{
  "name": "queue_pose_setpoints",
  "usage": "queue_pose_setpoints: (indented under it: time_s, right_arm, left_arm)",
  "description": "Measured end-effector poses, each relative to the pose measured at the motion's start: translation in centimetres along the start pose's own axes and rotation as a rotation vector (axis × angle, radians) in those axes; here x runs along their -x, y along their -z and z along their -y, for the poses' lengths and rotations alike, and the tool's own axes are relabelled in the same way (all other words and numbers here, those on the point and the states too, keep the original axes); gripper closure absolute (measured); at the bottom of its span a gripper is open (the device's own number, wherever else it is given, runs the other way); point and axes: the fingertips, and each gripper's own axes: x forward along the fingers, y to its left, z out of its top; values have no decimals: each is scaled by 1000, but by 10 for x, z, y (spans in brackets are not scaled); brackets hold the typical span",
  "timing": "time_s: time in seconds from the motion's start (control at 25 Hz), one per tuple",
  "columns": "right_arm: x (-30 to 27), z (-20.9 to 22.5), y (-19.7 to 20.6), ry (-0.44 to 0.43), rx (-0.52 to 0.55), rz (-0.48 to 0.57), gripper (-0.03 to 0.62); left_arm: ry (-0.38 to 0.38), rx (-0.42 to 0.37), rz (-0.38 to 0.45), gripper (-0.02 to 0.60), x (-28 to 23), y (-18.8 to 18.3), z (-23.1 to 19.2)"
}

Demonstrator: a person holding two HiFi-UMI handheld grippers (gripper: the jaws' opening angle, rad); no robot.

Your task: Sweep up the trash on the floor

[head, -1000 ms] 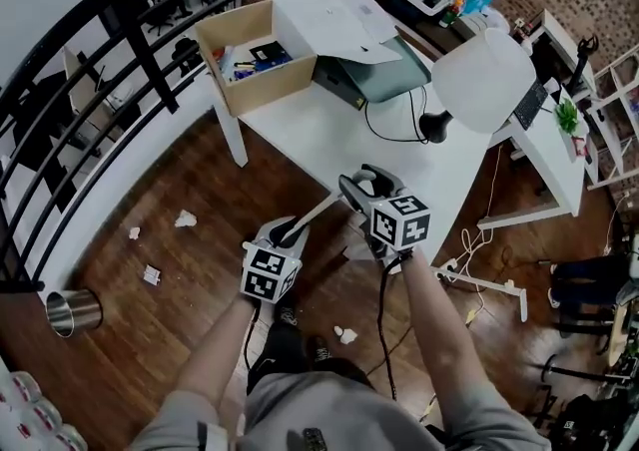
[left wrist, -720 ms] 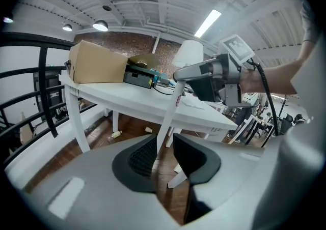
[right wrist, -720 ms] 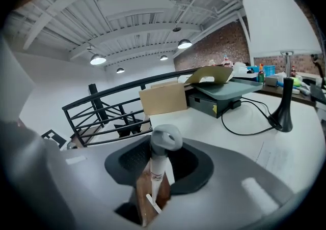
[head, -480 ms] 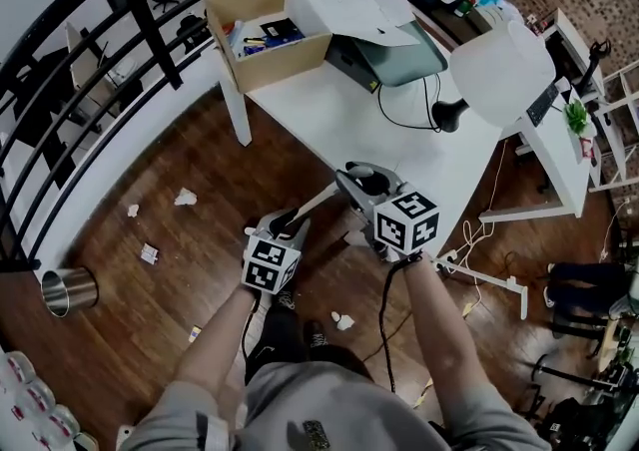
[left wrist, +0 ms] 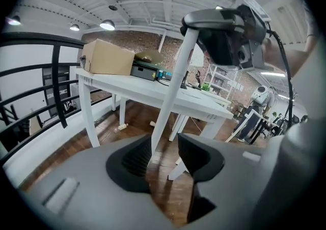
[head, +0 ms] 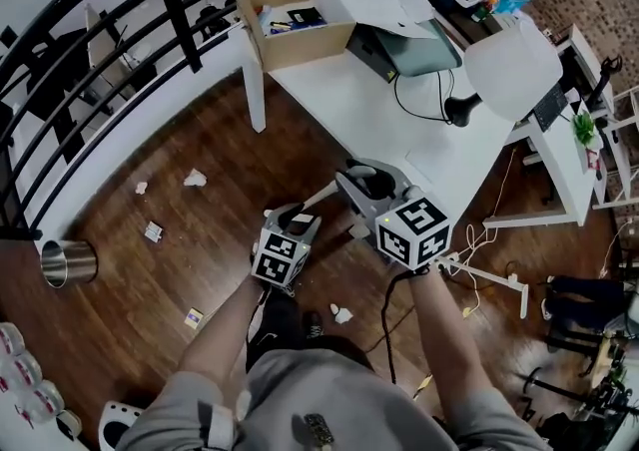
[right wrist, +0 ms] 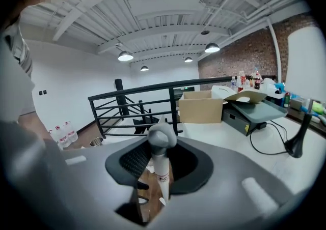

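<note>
A white broom handle (head: 321, 197) with a grey cap (right wrist: 162, 136) slants between my two grippers. My right gripper (head: 365, 180) is shut on the top of the handle just below the cap. Lower down, my left gripper (head: 289, 217) has the handle (left wrist: 170, 86) between its jaws. These jaws are opening, and the handle lies near the left pad (left wrist: 133, 159) with a gap to the right one. The broom head is hidden. Trash lies on the wooden floor: crumpled paper (head: 195, 178), a smaller scrap (head: 141, 187), a flat piece (head: 153, 231), a small card (head: 194, 317) and a wad (head: 342, 314) by the person's feet.
A white table (head: 399, 130) stands just ahead with a cardboard box (head: 295, 20), a printer and a lamp (head: 509, 70). A black railing (head: 90, 60) curves along the left. A metal bin (head: 65, 262) and bottles (head: 20, 379) stand at the left. Cables and a power strip (head: 479, 269) lie at the right.
The head view has swung, so the table and the litter sit further right and higher in the picture. Both grippers have shifted a little with the handle; a small card has come into view.
</note>
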Motion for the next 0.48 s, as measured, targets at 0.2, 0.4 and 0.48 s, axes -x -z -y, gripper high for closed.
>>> queue_pose_setpoints:
  time_s: [0.2,0.4,0.48]
  right_arm:
    - [63,-31,-16,45,27,64,497]
    - [135,-66,-16,64,29,135,496]
    - [165,-82,-11,62,28,155,497]
  left_arm:
    - [-34,-64,54,379,12,-11,39]
    - [-19,-100,125,379,29,-22,108]
    - [-14,-107,135,374,37,-20,137]
